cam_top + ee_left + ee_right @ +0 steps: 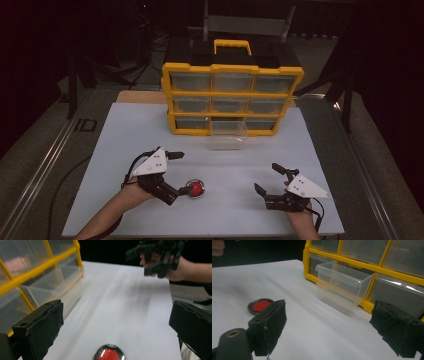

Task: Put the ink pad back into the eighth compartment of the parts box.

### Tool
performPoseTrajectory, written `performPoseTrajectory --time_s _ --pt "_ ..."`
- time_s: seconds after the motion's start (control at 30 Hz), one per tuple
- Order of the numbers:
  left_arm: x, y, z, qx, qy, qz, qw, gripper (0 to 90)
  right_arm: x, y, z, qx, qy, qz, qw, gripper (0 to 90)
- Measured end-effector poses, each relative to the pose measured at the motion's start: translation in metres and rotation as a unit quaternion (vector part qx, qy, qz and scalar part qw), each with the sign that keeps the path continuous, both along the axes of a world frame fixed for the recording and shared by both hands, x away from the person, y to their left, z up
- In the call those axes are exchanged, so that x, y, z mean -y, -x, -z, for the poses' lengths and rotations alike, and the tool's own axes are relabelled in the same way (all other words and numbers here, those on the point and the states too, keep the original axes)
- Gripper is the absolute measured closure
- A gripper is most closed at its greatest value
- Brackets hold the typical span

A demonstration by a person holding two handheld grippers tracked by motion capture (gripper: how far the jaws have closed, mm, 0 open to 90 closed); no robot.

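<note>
Red and round, the small disc (196, 188) lies flat on the white bench (100, 200), just off the tip of the left tongs (177, 172). In the left gripper view the disc (109, 355) sits low and centred between the two spread jaws, so it lies straight ahead of those tongs and very near. Being circular, it has no long axis, and no wrist turn is needed for alignment.

The left tongs are released, jaws wide apart and holding nothing. The right tongs (267, 181) are likewise released and empty, hovering well apart from the disc on the opposite side of the bench. The left hand is clearly the nearer one.

Behind, a yellow-framed drawer cabinet (232, 98) stands upright at the far edge. Its bottom-middle clear drawer (343, 285) is pulled out toward the person.

Count: one disc, one cabinet, nine drawers in three rows of three, one of them open, two tongs.
</note>
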State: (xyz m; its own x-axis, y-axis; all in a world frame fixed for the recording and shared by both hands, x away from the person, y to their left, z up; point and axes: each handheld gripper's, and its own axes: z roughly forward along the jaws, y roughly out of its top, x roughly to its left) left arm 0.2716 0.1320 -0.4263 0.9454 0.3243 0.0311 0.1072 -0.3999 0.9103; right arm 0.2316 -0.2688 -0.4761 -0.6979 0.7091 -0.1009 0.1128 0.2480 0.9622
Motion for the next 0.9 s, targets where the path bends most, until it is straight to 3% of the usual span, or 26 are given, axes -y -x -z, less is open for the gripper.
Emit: performPoseTrajectory --time_s 0.13,0.43,0.9 --pt "0.006 -0.003 0.016 -0.020 -0.024 0.006 0.9995 0.2 -0.001 0.000 0.000 0.000 0.003 -0.002 1.0000 12.5" --pt "0.017 -0.005 0.042 -0.032 -0.063 0.011 0.9974 0.2 -0.001 0.000 0.000 0.001 0.007 -0.003 1.0000 12.5" --pt "0.030 -0.009 0.070 -0.052 -0.111 0.010 0.9924 1.4 -0.003 0.000 0.001 0.000 0.010 -0.003 0.9999 12.5"
